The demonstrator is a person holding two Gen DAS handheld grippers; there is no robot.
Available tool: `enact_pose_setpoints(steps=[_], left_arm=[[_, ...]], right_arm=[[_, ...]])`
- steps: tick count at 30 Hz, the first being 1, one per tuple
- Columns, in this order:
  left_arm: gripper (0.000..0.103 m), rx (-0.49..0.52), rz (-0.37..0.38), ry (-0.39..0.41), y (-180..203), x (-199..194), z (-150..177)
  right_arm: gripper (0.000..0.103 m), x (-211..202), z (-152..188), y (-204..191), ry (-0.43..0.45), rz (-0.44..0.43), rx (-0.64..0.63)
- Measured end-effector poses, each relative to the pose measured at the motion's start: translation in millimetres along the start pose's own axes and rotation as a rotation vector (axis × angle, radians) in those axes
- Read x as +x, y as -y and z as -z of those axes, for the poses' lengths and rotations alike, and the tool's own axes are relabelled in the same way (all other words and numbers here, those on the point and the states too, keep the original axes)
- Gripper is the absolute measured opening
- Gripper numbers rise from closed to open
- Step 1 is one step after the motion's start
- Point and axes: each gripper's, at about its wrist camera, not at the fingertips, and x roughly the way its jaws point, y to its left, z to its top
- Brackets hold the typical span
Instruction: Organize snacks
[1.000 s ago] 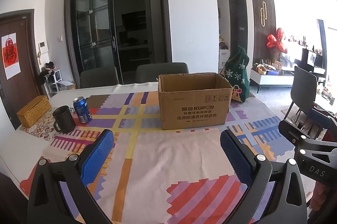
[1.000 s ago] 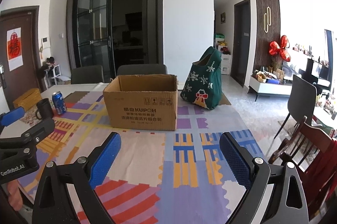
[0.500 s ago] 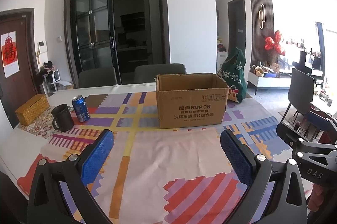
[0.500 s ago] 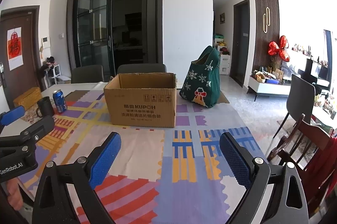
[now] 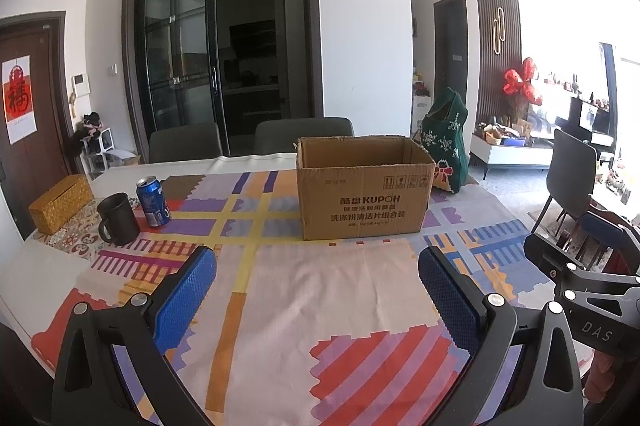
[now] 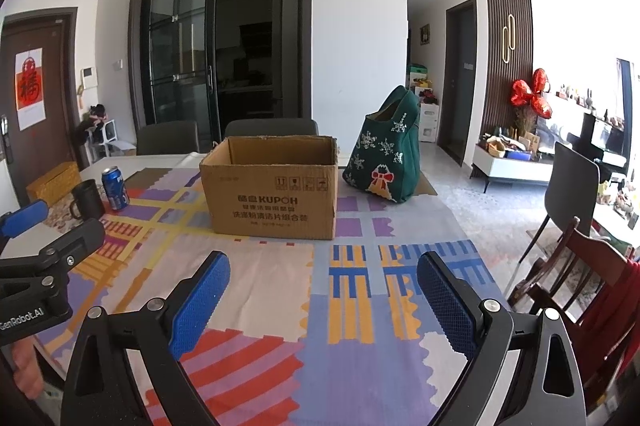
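Note:
An open brown cardboard box (image 5: 364, 198) stands upright on the patterned tablecloth (image 5: 320, 286); it also shows in the right wrist view (image 6: 272, 198). A green fabric bag with snowflakes (image 6: 386, 158) stands to the right of the box, partly hidden behind it in the left wrist view (image 5: 448, 146). My left gripper (image 5: 318, 290) is open and empty, well short of the box. My right gripper (image 6: 324, 296) is open and empty, also short of the box. No loose snacks are visible; the inside of the box and bag is hidden.
A blue soda can (image 5: 153, 201), a black mug (image 5: 117, 219) and a woven yellow box (image 5: 60, 203) sit at the table's left. Grey chairs (image 5: 304, 136) stand behind the table. A wooden chair (image 6: 576, 278) is at the right edge.
Both views have drawn back and risen slightly, so the box sits a little farther away. Both grippers stay open and empty.

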Motion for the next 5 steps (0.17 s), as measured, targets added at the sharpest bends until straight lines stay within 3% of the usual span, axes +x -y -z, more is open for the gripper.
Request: enact_pose_setpoints(steps=[5], left_arm=[[0.103,-0.005,0.001,-0.004,-0.3,1.1,2.6]], right_arm=[[0.095,-0.4,0.4,-0.1,-0.002,-0.002,0.001]])
